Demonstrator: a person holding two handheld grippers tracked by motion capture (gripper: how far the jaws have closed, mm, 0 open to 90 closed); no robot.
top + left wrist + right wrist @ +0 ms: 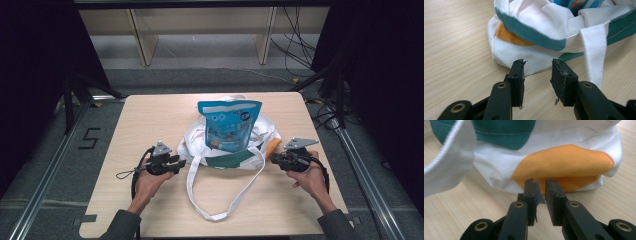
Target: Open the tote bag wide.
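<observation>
Tote bag [227, 150] between left claw [181, 162], right claw [274, 159] (both apart, empty).

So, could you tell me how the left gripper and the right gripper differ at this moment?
The left gripper has a wide gap between its jaws; the right gripper has only a narrow one. The left gripper faces a white fold of the tote bag, the right gripper its orange patch. Both are empty, low over the table, flanking the bag.
</observation>
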